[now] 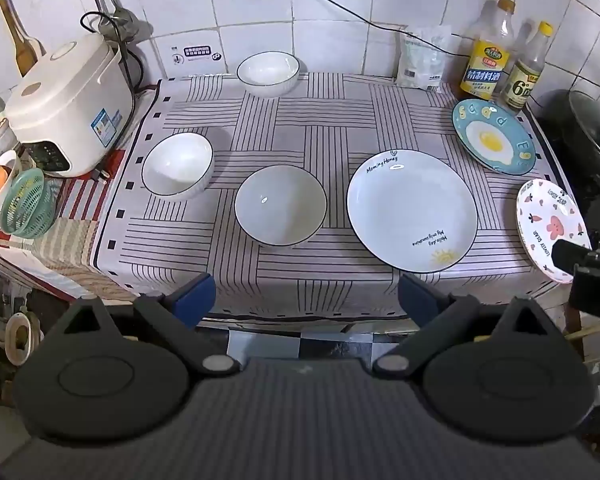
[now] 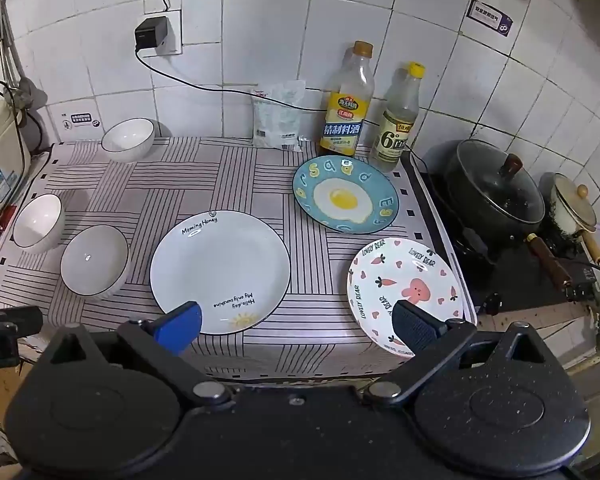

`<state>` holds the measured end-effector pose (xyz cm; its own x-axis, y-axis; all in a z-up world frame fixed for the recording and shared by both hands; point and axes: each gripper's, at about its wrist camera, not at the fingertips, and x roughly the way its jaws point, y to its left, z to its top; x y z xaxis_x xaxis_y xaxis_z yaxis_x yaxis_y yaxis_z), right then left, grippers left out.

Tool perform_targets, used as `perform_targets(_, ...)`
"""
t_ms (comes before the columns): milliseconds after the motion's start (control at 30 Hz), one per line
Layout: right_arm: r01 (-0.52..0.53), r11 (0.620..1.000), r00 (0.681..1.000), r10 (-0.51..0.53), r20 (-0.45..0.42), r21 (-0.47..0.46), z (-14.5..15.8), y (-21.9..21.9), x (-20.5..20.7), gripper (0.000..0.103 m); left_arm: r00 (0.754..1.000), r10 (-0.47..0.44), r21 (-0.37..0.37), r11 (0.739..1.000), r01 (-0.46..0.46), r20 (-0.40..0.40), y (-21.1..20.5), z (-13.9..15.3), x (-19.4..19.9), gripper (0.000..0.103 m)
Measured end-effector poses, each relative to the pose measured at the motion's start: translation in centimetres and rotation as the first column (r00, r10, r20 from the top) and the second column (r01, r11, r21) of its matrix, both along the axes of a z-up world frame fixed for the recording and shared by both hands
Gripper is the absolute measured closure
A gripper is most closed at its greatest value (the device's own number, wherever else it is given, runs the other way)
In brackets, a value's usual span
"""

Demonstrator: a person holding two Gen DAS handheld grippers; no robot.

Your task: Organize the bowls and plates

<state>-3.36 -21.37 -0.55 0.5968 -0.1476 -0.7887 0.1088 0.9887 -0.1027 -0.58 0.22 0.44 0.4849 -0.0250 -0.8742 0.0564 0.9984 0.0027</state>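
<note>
We are holding both the left gripper (image 1: pixel 306 300) and right gripper (image 2: pixel 296 322) wide open, gripping nothing; three bowls (image 1: pixel 280 205) and three plates (image 2: pixel 220 272) are sitting apart on the striped cloth (image 1: pixel 340 120).

blue egg-print plate (image 2: pixel 345 195), pink carrot-print plate (image 2: pixel 404 276), striped cloth (image 1: pixel 300 128)

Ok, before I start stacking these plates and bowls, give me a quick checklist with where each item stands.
1. Left gripper jaws open, holding nothing: ok.
2. Right gripper jaws open, holding nothing: ok.
3. Bear plate fully on the counter: not ok, it overhangs the front edge.
4. Large white plate bare: ok.
5. Three bowls upright, apart: ok.
6. Egg plate clear of the bottles: cannot tell.
</note>
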Motion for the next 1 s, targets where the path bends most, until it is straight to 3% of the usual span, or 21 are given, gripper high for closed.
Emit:
perform_targets(533,0.011,1.000,1.000,-0.010,0.017,-0.024,0.8,-0.9,-0.4,0.000,1.000,-0.003,0.005,1.000,0.003,0.020,-0.3,0.0,-0.2,0.004)
perform_targets(1000,0.061,0.998,0.998,-0.062,-0.030,-0.024,-0.4,-2.4,-0.4,0.000,0.999,-0.001,0.081,0.997,0.003,-0.032,-1.7,-0.3,0.0,0.004)
